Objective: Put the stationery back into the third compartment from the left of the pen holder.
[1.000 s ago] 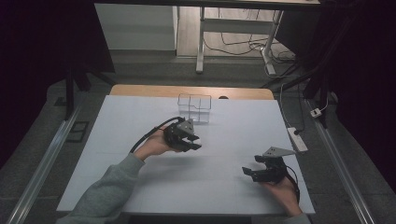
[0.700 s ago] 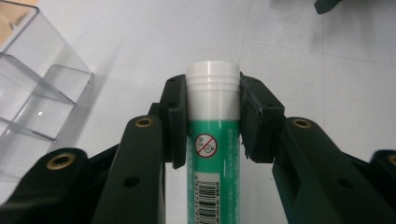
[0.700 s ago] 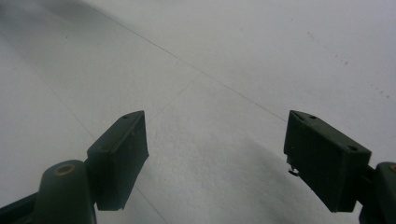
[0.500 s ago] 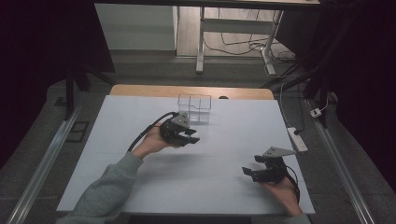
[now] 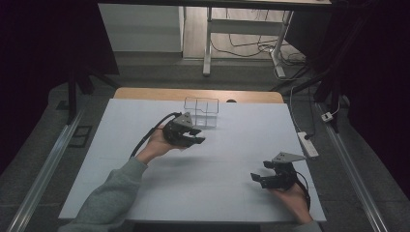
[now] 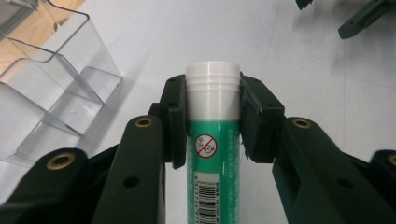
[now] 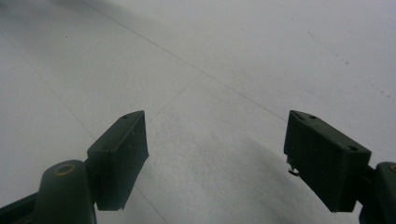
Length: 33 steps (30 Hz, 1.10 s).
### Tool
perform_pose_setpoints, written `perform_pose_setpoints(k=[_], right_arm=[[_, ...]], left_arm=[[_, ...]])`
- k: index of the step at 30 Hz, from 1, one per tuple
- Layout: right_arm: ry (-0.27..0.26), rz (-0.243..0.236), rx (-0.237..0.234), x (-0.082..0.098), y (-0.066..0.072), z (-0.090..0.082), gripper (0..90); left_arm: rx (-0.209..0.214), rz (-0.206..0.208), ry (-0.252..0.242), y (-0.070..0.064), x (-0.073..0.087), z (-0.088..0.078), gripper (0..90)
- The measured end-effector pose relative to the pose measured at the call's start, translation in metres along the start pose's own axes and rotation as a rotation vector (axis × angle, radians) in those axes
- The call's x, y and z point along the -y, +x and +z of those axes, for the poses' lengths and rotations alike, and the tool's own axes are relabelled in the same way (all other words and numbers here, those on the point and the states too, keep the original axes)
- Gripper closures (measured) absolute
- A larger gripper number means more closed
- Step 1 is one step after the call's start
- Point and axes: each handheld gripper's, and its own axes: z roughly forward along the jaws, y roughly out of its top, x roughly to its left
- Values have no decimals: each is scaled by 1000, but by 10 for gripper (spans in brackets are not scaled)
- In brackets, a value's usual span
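Clamping a green tube (image 6: 212, 163), the left gripper (image 6: 212, 116) grips tight — right gripper (image 7: 215, 158) gapes wide.

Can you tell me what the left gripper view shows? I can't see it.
The left gripper clamps a green tube with a white cap. A clear plastic organizer sits left on the white table.

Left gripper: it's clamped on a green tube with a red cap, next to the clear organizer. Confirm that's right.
Not quite: the cap is white, not red. The left gripper view shows the left gripper clamped on the green tube just below its white cap, with the clear organizer beside it.
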Motion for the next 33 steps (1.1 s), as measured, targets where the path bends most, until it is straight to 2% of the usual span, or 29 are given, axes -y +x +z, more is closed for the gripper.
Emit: perform_pose_setpoints(k=[6, 17, 27, 33], right_arm=[[0, -1, 0, 0, 0, 1, 209], [-4, 6, -3, 0, 0, 0, 211], [-8, 2, -6, 0, -1, -2, 213], [-13, 3, -12, 0, -1, -2, 214]], left_arm=[[-10, -12, -14, 2, 0, -1, 641], [-16, -33, -80, 8, -10, 1, 641], [-36, -45, -111, 15, -34, 11, 641], [-63, -51, -109, 21, -41, 17, 641]])
